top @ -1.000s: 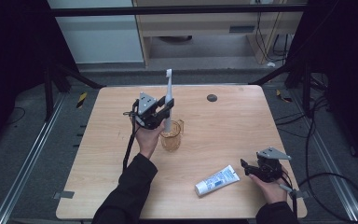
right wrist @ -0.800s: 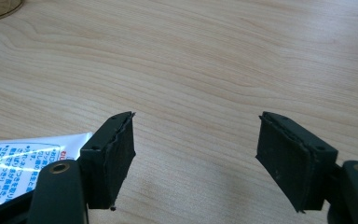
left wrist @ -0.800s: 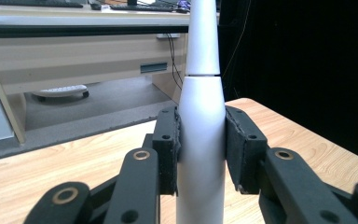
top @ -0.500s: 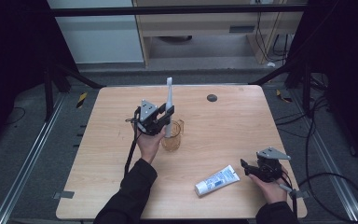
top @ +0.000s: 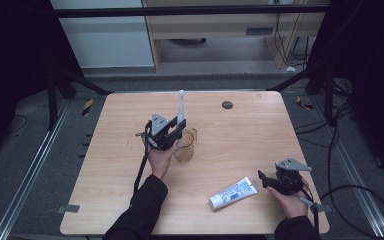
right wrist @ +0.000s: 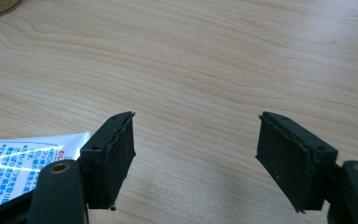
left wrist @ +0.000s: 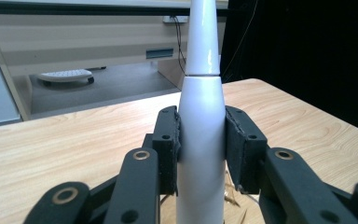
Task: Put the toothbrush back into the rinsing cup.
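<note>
1. Jaws first: on the left gripper (top: 172,131) they are clamped on the white toothbrush (top: 180,112), one pad pressed to each side of the thick handle; the left gripper view shows the same squeeze, with the handle (left wrist: 200,154) filling the gap between the pads.
2. Toothbrush standing upright, narrow neck pointing up, well above the hand that carries the gripper.
3. Now the container: a clear amber cup (top: 185,148) sits upright on the table (top: 240,135), near the middle, just to the right of the left hand.
4. Lower end of the toothbrush runs down to the cup's rim in the high view; whether the tip is inside the cup or just behind it, I cannot tell from here.
5. Cup looks see-through, and I can't make out anything else in it at this size.
6. Over to the right gripper (top: 270,181): jaws spread wide, nothing between the pads, bare wood showing in the gap in its own view (right wrist: 196,154).
7. It rests low at the near right corner of the table.
8. Just beside its left jaw lies a white and blue tube (top: 232,193), flat on the wood, well apart from the cup; a corner of it (right wrist: 23,158) peeks in beside the jaw in the right gripper view.
</note>
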`<state>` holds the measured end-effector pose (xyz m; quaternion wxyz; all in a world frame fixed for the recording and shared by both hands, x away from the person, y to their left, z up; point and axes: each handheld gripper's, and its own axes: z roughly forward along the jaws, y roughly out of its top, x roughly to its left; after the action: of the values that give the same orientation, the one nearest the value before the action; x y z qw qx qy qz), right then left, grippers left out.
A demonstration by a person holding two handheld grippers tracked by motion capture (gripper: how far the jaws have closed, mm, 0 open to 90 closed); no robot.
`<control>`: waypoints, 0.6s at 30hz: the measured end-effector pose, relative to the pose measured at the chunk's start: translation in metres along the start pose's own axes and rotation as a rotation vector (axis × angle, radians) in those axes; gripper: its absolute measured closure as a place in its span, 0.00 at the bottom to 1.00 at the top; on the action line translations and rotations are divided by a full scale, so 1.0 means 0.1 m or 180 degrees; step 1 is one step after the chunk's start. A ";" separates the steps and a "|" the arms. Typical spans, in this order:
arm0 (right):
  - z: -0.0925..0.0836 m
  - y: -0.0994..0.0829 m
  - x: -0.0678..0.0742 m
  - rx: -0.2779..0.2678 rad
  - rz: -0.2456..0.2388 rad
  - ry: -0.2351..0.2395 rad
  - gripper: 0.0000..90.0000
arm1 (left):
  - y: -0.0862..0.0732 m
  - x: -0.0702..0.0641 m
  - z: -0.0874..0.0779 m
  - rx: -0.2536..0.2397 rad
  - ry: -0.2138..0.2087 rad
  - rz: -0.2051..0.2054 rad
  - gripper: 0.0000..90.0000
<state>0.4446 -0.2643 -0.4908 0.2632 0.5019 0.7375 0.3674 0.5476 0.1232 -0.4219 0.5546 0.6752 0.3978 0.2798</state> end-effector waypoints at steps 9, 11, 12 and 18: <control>0.00 0.00 0.00 -0.0003 0.0004 -0.0005 0.31 | -0.09 0.01 0.00 0.0036 0.0021 -0.0035 0.74; 0.00 0.00 0.00 -0.0003 0.0004 -0.0006 0.31 | -0.11 0.01 0.00 0.0052 0.0024 -0.0037 0.74; 0.00 0.00 0.00 -0.0004 0.0004 -0.0004 0.31 | -0.12 0.01 0.00 0.0053 0.0026 -0.0040 0.74; 0.00 0.00 0.00 -0.0003 -0.0007 -0.0008 0.31 | -0.18 0.00 0.00 0.0107 0.0034 -0.0017 0.74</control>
<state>0.4446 -0.2644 -0.4907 0.2647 0.5014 0.7375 0.3669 0.5439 0.1243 -0.4393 0.5417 0.6819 0.4072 0.2752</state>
